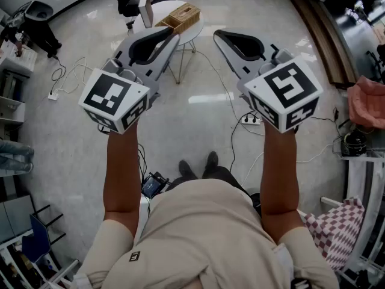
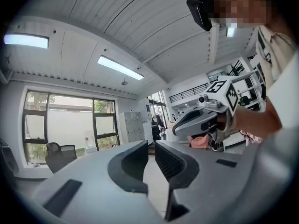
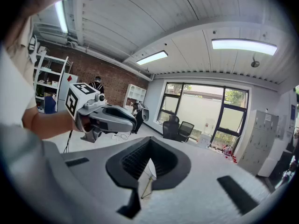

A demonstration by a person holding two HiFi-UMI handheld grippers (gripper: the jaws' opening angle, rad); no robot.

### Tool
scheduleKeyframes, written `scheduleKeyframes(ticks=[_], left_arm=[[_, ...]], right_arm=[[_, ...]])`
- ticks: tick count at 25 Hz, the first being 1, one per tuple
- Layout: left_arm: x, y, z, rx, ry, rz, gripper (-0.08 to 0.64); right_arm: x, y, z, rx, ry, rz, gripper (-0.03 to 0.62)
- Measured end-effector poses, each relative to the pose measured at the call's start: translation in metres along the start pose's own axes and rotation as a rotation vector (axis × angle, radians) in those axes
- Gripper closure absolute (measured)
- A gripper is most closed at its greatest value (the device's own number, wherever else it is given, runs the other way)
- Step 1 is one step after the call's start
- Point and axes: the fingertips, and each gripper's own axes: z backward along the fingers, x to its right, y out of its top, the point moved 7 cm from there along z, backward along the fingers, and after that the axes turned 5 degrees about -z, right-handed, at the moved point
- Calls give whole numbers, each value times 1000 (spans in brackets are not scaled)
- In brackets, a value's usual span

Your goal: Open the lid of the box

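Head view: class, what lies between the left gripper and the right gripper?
In the head view, between the left gripper and the right gripper lie the round white table's rim and then bare floor.

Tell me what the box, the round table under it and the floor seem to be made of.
The box: probably wood or bamboo, matt tan with a slatted look. The round table: smooth white top, maybe laminate or painted; thin legs look like metal. The floor: pale, hard and polished, since it mirrors a light strip.
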Motion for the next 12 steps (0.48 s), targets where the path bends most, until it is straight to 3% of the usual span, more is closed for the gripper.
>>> scheduleKeyframes(ticks=[12], left_arm=[[-10, -10, 12, 8, -15, 6, 515]], right_arm=[[-14, -2, -12, -15, -20, -4, 603]])
